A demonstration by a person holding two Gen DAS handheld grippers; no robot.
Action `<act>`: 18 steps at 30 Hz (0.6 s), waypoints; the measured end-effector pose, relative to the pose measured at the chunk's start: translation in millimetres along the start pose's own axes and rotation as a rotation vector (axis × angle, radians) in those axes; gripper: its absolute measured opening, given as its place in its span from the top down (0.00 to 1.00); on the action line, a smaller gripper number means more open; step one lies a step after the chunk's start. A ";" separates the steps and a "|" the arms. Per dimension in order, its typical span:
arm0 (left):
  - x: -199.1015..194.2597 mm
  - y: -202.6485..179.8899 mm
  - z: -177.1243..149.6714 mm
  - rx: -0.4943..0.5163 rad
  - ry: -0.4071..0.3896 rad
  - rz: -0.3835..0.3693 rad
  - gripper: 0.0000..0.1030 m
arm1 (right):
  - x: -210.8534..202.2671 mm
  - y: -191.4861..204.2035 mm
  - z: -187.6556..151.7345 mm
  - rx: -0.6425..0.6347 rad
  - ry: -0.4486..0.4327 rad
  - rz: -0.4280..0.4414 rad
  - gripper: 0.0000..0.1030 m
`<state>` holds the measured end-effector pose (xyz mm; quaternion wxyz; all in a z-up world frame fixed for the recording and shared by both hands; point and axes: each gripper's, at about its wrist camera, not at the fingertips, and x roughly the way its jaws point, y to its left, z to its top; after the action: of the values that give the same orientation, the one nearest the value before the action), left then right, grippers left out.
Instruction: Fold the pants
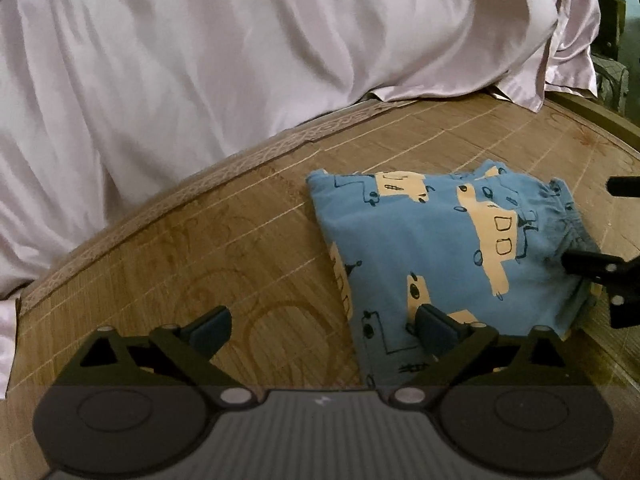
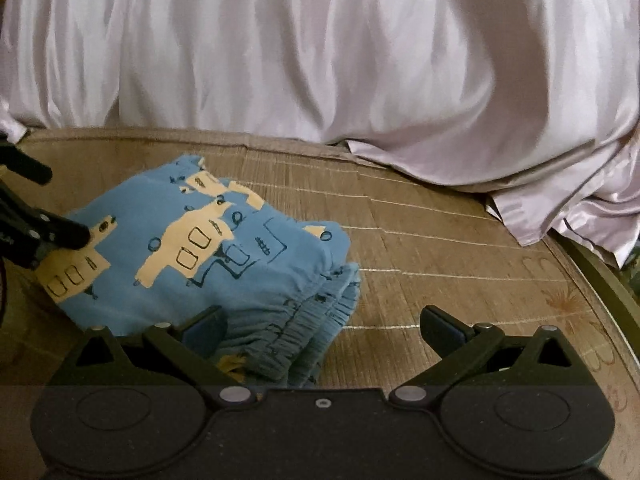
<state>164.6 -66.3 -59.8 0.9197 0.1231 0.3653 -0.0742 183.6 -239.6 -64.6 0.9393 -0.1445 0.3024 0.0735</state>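
The left tongs (image 1: 322, 330) gape wide, one finger over the folded blue pants (image 1: 432, 248) on the bamboo mat (image 1: 200, 248). Only the right wrist view shows the gathered waistband (image 2: 304, 328), where the right tongs (image 2: 322, 326) hang released near the satin sheet (image 2: 320, 48).

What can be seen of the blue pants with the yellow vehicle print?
The blue pants with the yellow vehicle print look like soft knit cloth with dark outline drawings. They lie folded into a compact, roughly square bundle of several layers on the woven bamboo mat, with the gathered elastic waistband stacked at one edge. Both grippers are open: a left gripper finger rests on one end, a right gripper finger at the waistband end.
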 end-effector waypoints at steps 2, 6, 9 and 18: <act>0.4 -0.4 0.1 0.002 0.000 0.003 0.01 | -3.8 -3.2 -2.3 0.034 -0.005 0.003 0.01; -1.5 1.1 0.3 0.004 -0.002 -0.003 0.01 | -6.7 -12.2 -2.7 0.093 -0.005 0.024 0.01; -3.0 3.1 -0.8 -0.009 -0.005 -0.019 0.01 | -4.1 -19.6 2.4 0.104 0.001 0.027 0.01; -7.4 20.0 -0.9 -0.089 -0.081 -0.129 0.00 | 59.4 -56.7 64.0 0.103 0.063 0.164 0.01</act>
<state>163.2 -46.6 -51.9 0.9317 0.0553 0.3377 -0.1221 279.3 -270.1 -37.2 0.9263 -0.0732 0.3462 0.1298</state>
